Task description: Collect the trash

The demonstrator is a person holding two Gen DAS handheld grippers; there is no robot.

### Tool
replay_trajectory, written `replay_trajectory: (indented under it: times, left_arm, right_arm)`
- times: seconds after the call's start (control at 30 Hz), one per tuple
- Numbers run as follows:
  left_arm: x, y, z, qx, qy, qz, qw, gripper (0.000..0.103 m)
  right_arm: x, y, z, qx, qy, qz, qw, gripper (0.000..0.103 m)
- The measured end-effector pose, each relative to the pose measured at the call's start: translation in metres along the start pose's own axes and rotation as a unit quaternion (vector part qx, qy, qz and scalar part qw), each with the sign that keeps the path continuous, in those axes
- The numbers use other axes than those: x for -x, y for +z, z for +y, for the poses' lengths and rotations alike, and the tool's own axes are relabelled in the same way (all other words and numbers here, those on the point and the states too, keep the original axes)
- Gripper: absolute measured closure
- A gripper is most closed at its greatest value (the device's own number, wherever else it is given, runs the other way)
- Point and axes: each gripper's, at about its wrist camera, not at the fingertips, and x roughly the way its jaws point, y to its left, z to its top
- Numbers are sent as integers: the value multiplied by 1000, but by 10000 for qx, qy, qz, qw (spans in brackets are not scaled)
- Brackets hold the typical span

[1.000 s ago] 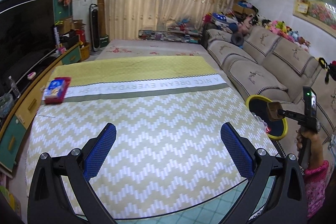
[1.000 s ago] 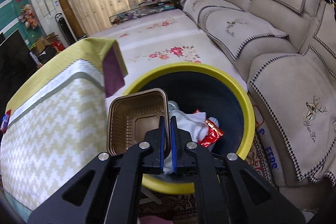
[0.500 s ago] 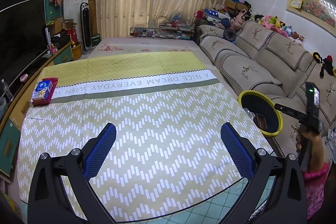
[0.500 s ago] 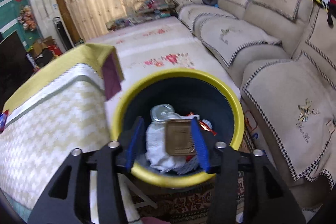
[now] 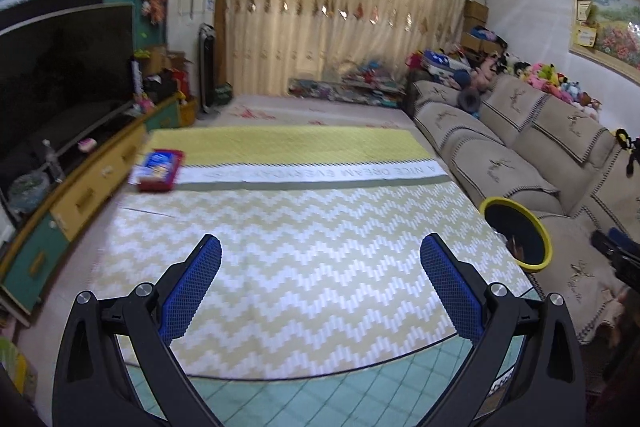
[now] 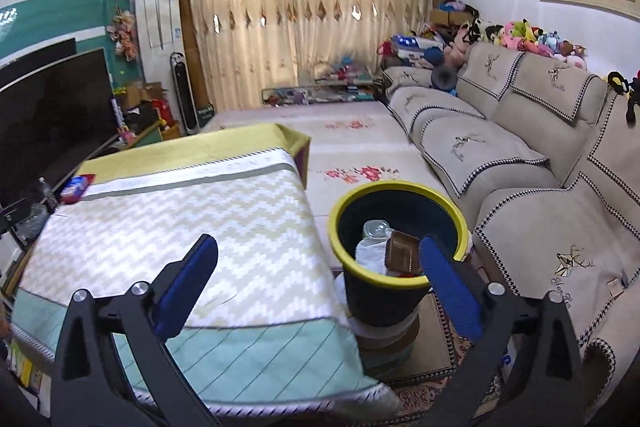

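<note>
- A round dark bin with a yellow rim point(image 6: 400, 283) stands upright at lower centre-right of the right wrist view.
- Inside it a brown rectangular plastic tray point(image 6: 402, 254) lies tilted on white crumpled paper point(image 6: 370, 253), beside a clear plastic lid point(image 6: 375, 228).
- A red flat packet with a blue label point(image 5: 159, 169) lies at left of the left wrist view.

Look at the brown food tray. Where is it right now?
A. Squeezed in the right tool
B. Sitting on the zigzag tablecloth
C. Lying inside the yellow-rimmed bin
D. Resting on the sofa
C. The brown tray lies inside the yellow-rimmed bin on top of white trash, while the right tool has just been opening and has nothing between its pads.
</note>
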Motion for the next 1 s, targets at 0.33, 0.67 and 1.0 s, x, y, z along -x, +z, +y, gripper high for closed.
replay_trajectory:
  times: [0.33,0.67,1.0]
  left_arm:
    - [69,-21,3,62,9,-481,9988,5]
    - [94,-22,-10,-86,-97,-630,9979,5]
    - [90,-17,-10,-63,-31,-591,9982,5]
  right_arm:
    - [53,-7,12,52,210,-426,9989,7]
    - [60,-7,16,33,243,-515,9984,7]
    - [52,-4,14,-37,259,-470,9985,7]
